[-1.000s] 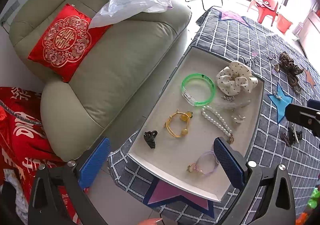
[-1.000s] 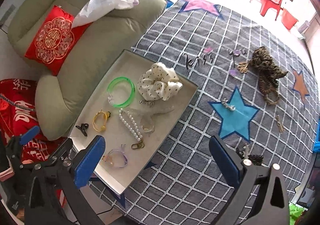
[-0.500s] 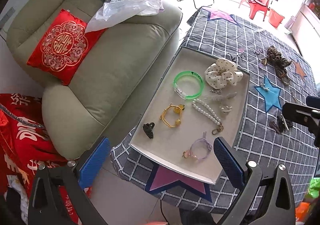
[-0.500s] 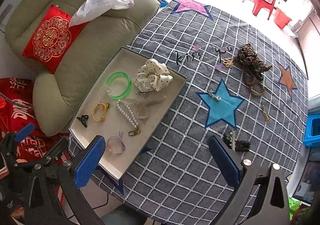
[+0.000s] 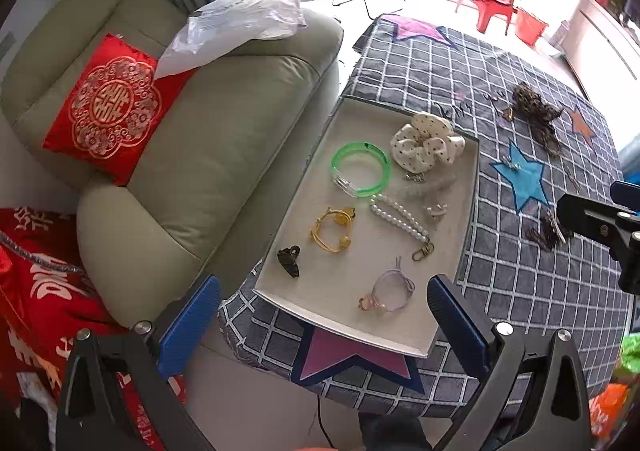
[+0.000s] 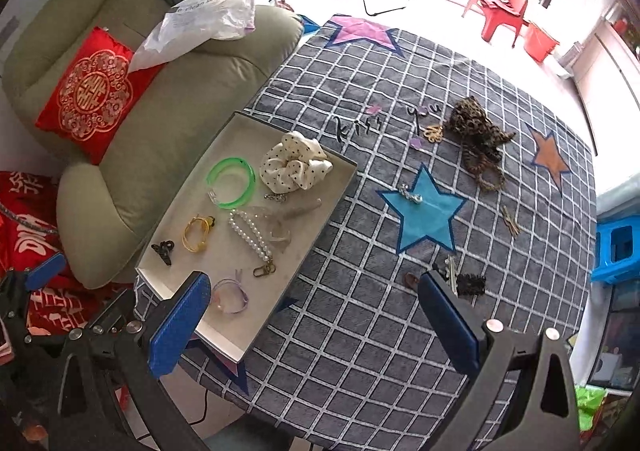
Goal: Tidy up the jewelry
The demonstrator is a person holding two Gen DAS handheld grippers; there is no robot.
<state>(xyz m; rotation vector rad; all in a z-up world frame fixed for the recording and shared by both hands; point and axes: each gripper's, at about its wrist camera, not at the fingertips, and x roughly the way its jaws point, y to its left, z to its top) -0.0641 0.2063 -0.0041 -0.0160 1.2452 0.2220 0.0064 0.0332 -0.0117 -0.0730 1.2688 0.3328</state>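
Left wrist view, my left fingers (image 5: pixel 320 315) spread over tray (image 5: pixel 472 171), bangle (image 5: pixel 360 169) at 12 o'clock, right fingers (image 6: pixel 316 321) spread, holding nothing.

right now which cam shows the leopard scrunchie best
The right wrist view: the leopard scrunchie lies whole and near centre on the checked cloth. The left wrist view shows it smaller, toward the edge.
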